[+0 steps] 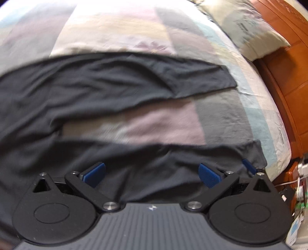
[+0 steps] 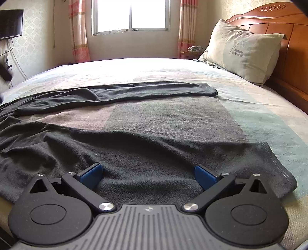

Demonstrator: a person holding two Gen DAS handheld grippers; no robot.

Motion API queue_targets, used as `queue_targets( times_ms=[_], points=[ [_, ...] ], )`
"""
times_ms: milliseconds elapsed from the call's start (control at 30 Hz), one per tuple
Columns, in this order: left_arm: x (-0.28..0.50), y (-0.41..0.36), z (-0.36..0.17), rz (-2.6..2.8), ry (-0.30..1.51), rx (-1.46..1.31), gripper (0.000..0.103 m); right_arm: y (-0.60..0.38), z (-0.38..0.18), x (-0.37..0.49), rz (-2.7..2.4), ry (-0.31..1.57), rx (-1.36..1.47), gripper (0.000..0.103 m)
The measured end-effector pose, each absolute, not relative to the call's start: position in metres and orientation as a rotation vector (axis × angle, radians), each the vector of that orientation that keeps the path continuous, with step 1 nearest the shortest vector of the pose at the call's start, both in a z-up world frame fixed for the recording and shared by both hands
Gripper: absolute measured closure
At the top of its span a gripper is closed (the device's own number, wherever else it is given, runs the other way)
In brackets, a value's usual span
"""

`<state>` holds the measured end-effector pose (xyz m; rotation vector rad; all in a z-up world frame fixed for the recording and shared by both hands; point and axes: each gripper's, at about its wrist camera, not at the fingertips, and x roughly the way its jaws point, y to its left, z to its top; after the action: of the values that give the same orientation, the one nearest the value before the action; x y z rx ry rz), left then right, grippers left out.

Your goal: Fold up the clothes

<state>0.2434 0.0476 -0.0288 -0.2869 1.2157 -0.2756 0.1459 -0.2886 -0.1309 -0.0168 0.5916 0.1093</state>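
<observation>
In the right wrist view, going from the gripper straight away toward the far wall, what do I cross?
Right gripper → near trouser leg → bare bedsheet → far trouser leg → more bedsheet → window.

This is a bedroom in a home. A wide bed [image 2: 250,123] fills the view ahead of the right claw [image 2: 148,174], made up with a sheet in faded blocks of pink, grey and pale blue. Far ahead and to the right of that claw a pillow [image 2: 240,50] leans against a carved wooden headboard [image 2: 288,30] — the same orange-brown wood shows at the right edge of the left wrist view. Straight ahead, beyond the far side of the bed, is a bright window [image 2: 130,15] with pink patterned curtains [image 2: 79,30] on both sides. Up to the left a dark flat screen [image 2: 10,23] hangs on pale patterned wallpaper, cables trailing below it.
</observation>
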Motion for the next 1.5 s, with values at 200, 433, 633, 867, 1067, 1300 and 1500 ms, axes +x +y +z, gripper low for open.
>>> queue_targets(
  times_ms=[200, 433, 633, 867, 1067, 1300, 1500],
  points=[
    [0.246, 0.077, -0.076, -0.226, 1.170, -0.416, 0.001, -0.288, -0.132, 0.144, 0.099, 0.578, -0.016, 0.000],
    [0.273, 0.092, -0.087, -0.230, 1.037, -0.495, 0.001, -0.286, -0.131, 0.134, 0.075, 0.580, -0.013, 0.000],
    [0.254, 0.097, -0.077, -0.296, 1.010, -0.583, 0.001, -0.287, -0.122, 0.122, 0.074, 0.595, 0.003, 0.000],
    [0.231, 0.072, -0.094, -0.363, 1.037, -0.496, 0.001, -0.271, -0.103, 0.106, 0.177, 0.611, 0.000, 0.000],
    [0.258, 0.072, -0.096, -0.338, 0.974, -0.502, 0.001, -0.255, -0.099, 0.101, 0.215, 0.636, -0.021, 0.000],
    [0.223, 0.075, -0.072, -0.320, 0.938, -0.424, 0.001, -0.239, -0.120, 0.108, 0.183, 0.734, -0.103, 0.000],
    [0.161, 0.105, -0.066, -0.125, 0.931, -0.248, 0.001, -0.235, -0.112, 0.116, 0.187, 0.788, -0.103, 0.000]
  ],
)
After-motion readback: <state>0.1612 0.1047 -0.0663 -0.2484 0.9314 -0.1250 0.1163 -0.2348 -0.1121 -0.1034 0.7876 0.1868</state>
